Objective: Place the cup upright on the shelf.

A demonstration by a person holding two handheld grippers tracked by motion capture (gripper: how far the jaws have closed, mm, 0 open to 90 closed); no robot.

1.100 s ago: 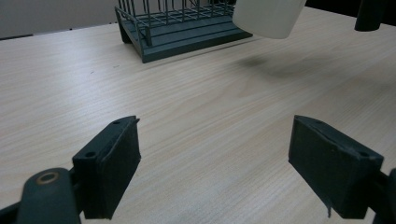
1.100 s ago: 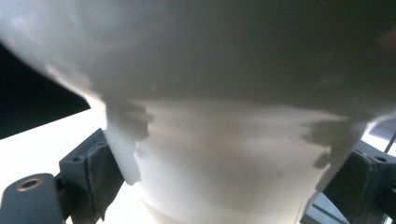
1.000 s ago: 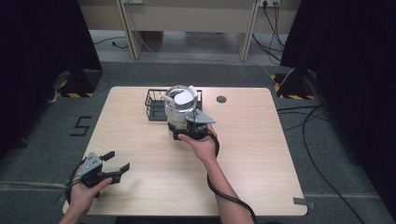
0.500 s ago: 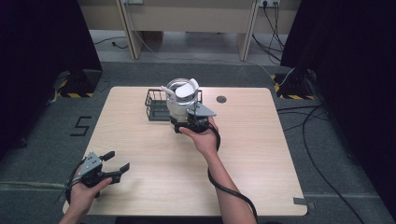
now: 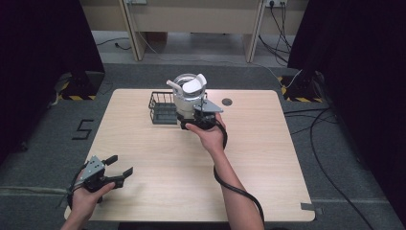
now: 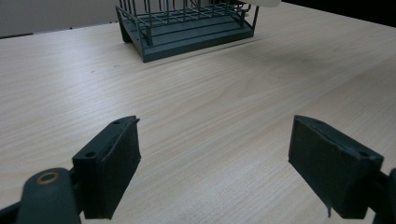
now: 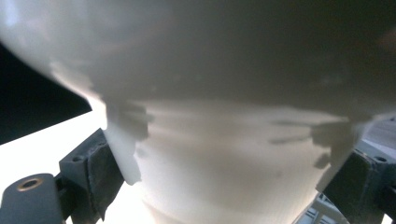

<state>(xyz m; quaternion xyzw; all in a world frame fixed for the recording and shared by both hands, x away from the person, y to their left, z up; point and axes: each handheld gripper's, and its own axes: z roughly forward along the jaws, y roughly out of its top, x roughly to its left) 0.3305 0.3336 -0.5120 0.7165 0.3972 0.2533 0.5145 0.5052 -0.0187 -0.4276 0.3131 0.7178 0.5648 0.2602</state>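
White jug clamped in right tongs above wire rack; left tongs wide open, empty; pale wood table, grey carpet.

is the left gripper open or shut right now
Open. In the left gripper view the left gripper has its jaws spread wide apart, bare table between them, nothing held.

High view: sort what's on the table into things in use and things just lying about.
In use:
- white jug, clamped low down by the right gripper and held beside the rack
- wire rack, next to the jug

Lying about:
- left gripper, open, at the near left of the table, holding nothing
- dark round spot on the tabletop
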